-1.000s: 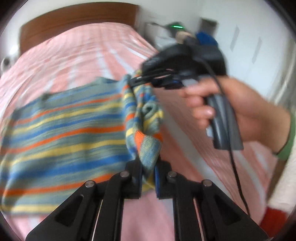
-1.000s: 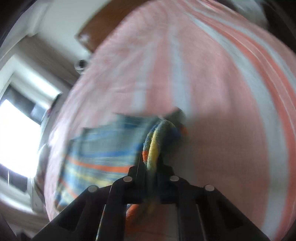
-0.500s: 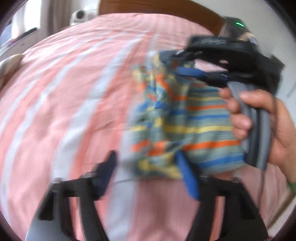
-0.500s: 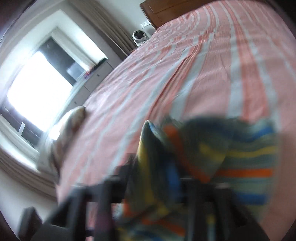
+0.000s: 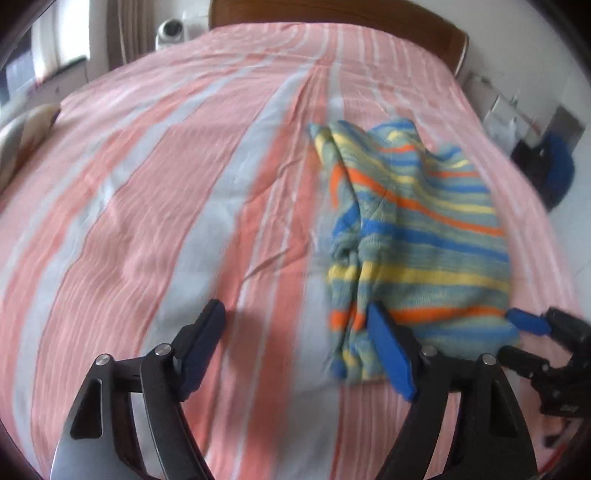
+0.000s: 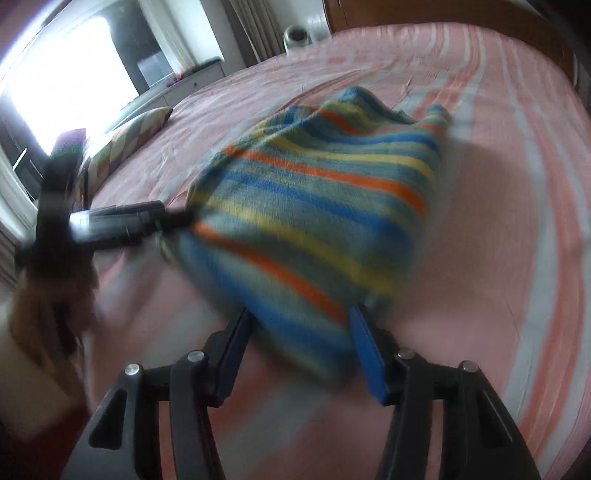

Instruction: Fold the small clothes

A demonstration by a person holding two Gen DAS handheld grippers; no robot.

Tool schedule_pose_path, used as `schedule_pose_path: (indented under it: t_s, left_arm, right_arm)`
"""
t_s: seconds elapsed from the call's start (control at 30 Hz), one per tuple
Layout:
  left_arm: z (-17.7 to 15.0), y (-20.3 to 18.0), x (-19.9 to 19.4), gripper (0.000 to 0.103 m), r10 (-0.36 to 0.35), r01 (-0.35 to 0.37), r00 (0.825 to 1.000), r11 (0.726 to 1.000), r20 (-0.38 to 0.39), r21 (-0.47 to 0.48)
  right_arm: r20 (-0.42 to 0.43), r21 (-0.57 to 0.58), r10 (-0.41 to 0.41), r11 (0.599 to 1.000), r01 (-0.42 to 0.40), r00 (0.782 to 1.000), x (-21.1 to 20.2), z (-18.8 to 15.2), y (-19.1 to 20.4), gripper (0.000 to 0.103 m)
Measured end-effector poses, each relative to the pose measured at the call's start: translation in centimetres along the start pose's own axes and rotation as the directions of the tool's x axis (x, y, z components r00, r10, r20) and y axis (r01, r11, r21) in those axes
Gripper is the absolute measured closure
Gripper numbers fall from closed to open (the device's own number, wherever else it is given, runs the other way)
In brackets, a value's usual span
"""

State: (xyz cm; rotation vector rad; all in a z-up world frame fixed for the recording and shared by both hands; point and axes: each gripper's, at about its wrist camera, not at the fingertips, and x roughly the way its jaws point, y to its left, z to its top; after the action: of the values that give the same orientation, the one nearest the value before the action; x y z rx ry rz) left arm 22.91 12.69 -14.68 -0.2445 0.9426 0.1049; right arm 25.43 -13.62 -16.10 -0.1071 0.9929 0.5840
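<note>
Bedroom, bed (image 5: pixel 155 206) with pink and pale striped cover, wooden headboard (image 5: pixel 332 14) at the far end, bright window (image 6: pixel 66 88) to one side, small white camera-like device (image 5: pixel 170 31) by the headboard, patterned pillow (image 6: pixel 129 144) at the bed edge. 1 striped knit garment (image 5: pixel 417 236) lies on the bed, folded over on itself into a rumpled half, bunched along its left edge in the left wrist view.

Change: a second ago both tongs were clamped on the garment edge and carrying it across; now both have let go and the cloth is dropped on the cover. Left tongs (image 5: pixel 295 347) spread wide with jaws opening, nothing between them, the garment's near corner just beside the right-hand blue pad. Right tongs (image 6: pixel 299 350) stand at medium width, no firm clamp visible; the garment's near end sits between the jaws, but blur hides whether the pads touch it.

Meaning, as a judgement: 1 fold looks laid down, release done. Edges are uneven, so a smoothing pass or a second fold probably follows.

Counts: 1 garment, 1 bed, 1 pillow, 2 tongs, 1 hand (image 6: pixel 48 310) visible, blurred, holding the left tool in the right wrist view
</note>
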Motion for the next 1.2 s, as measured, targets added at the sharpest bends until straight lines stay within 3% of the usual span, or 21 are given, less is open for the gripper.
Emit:
schedule_pose_path:
  t_s: [0.07, 0.1, 0.17, 0.23, 0.3, 0.37, 0.53, 0.63, 0.67, 0.7, 0.73, 0.77, 0.8, 0.87, 0.93, 1.03, 1.2]
  left_arm:
    - [0.0, 0.9, -1.6, 0.02, 0.093, -0.094, 0.995, 0.995, 0.029, 0.026]
    - [0.1, 1.2, -2.2, 0.018, 0.086, -0.087, 0.996, 0.996, 0.033, 0.027]
    - [0.9, 2.0, -3.1, 0.012, -0.038, 0.038, 0.999, 0.999, 0.033, -0.007]
    - [2.3, 1.9, -2.5, 0.009, -0.143, 0.143, 0.99, 0.989, 0.012, -0.034]
    - [4.1, 0.7, -0.9, 0.008, -0.272, 0.27, 0.961, 0.961, -0.041, -0.061]
    - [5.9, -0.8, 0.9, 0.008, -0.333, 0.328, 0.937, 0.942, -0.102, -0.067]
    - [8.6, -3.1, 6.0, 0.008, -0.21, 0.22, 0.953, 0.975, -0.218, 0.019]
    - [9.3, -3.7, 7.0, 0.008, -0.172, 0.185, 0.96, 0.982, -0.221, 0.039]
    - [9.4, -3.8, 7.0, 0.008, -0.164, 0.177, 0.963, 0.983, -0.214, 0.045]
    - [9.6, -3.8, 7.2, 0.013, -0.148, 0.162, 0.967, 0.985, -0.205, 0.053]
    - [9.5, -4.2, 7.3, 0.023, -0.117, 0.132, 0.975, 0.989, -0.19, 0.07]
    - [9.2, -4.8, 7.3, 0.047, -0.087, 0.106, 0.981, 0.989, -0.174, 0.104]
    - [9.2, -5.3, 7.6, 0.077, -0.113, 0.135, 0.979, 0.984, -0.169, 0.12]
    - [8.8, -5.7, 6.8, 0.081, -0.11, 0.13, 0.985, 0.981, -0.134, 0.145]
    - [8.1, -5.9, 5.0, 0.084, -0.122, 0.134, 0.989, 0.979, -0.089, 0.155]
    - [7.2, -5.1, 0.5, 0.087, -0.185, 0.185, 0.983, 0.975, -0.009, 0.125]
    - [8.1, -6.5, -5.2, 0.087, -0.216, 0.198, 0.971, 0.967, 0.105, 0.162]
  right_arm:
    - [0.009, 0.021, -0.038, 0.999, 0.038, 0.999, -1.5, -1.0, -0.3, 0.045]
    - [0.027, 0.043, -0.027, 0.999, 0.025, 0.999, -2.3, -1.4, -0.7, 0.042]
    - [0.074, 0.091, -0.011, 0.996, 0.004, 0.997, -3.9, -1.7, -1.9, 0.033]
    - [0.082, 0.126, -0.005, 0.992, -0.006, 0.997, -3.8, -0.9, -3.0, 0.032]
    - [0.084, 0.174, -0.012, 0.985, -0.003, 0.996, -3.5, 0.3, -4.7, 0.032]
    - [0.104, 0.245, 0.009, 0.969, -0.034, 0.995, -3.0, 1.6, -6.6, 0.032]
    - [0.109, 0.43, 0.117, 0.89, -0.153, 0.987, 1.4, 5.7, -10.0, 0.032]
    - [0.107, 0.541, 0.198, 0.811, -0.224, 0.974, 5.3, 7.5, -11.7, 0.032]
    - [0.111, 0.552, 0.202, 0.802, -0.229, 0.973, 6.3, 8.1, -11.7, 0.039]
    - [0.095, 0.522, 0.175, 0.829, -0.199, 0.98, 7.0, 8.9, -11.1, 0.064]
    - [0.047, 0.456, 0.12, 0.881, -0.128, 0.992, 7.7, 9.8, -9.9, 0.07]
    - [-0.013, 0.325, -0.004, 0.946, 0.008, 1.0, 8.3, 10.7, -7.4, 0.073]
    - [-0.02, 0.202, -0.114, 0.972, 0.116, 0.993, 8.3, 11.1, -5.0, 0.078]
    - [0.018, 0.003, -0.284, 0.959, 0.284, 0.959, 7.7, 11.2, -0.7, 0.081]
    - [0.111, -0.096, -0.345, 0.93, 0.355, 0.932, 6.1, 10.7, 2.5, 0.082]
    - [0.231, -0.102, -0.335, 0.926, 0.365, 0.914, 2.4, 9.9, 4.9, 0.082]
    - [0.366, -0.071, -0.288, 0.939, 0.335, 0.885, -3.2, 9.4, 7.2, 0.083]
